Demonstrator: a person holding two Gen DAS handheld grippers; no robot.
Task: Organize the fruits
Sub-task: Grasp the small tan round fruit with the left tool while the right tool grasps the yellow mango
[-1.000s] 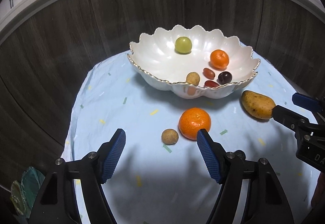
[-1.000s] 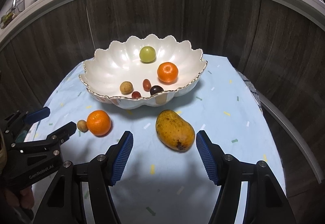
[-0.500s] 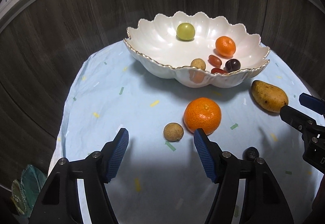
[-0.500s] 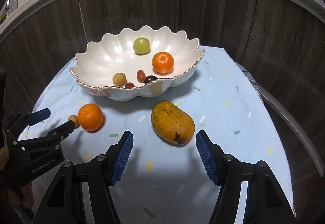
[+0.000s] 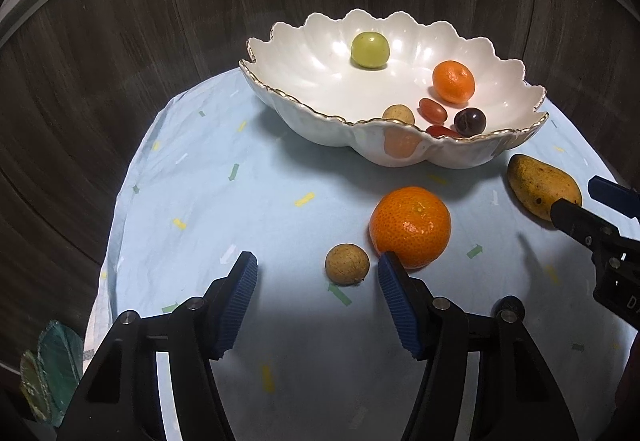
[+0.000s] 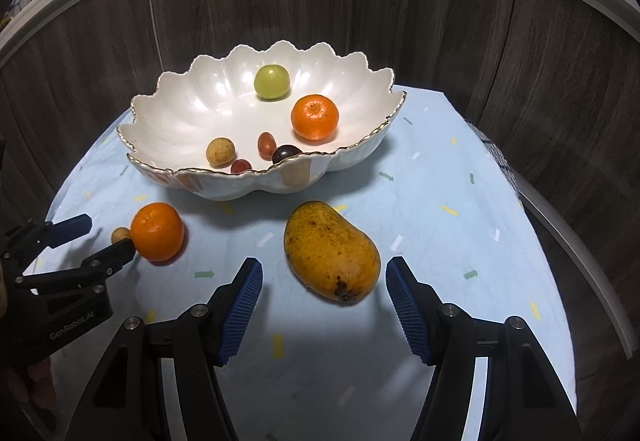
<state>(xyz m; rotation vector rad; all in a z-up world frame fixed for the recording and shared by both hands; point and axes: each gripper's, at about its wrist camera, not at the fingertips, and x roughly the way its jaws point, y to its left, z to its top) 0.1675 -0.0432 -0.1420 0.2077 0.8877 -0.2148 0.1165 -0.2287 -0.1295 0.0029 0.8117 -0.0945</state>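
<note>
A white scalloped bowl holds a green fruit, a small orange, a tan longan, red tomatoes and a dark grape. On the blue cloth lie a loose orange, a small tan longan and a mango. My left gripper is open, the longan just ahead between its fingers. My right gripper is open around the mango's near end.
A dark wood wall curves behind the table, with a white counter edge above it. The light-blue cloth ends at the table rim on the right. A green glass object sits off the table's left edge.
Both grippers moved forward and lower. The longan and loose orange are closer to my left fingers, and the mango now sits between my right fingers. No fruit has moved.
</note>
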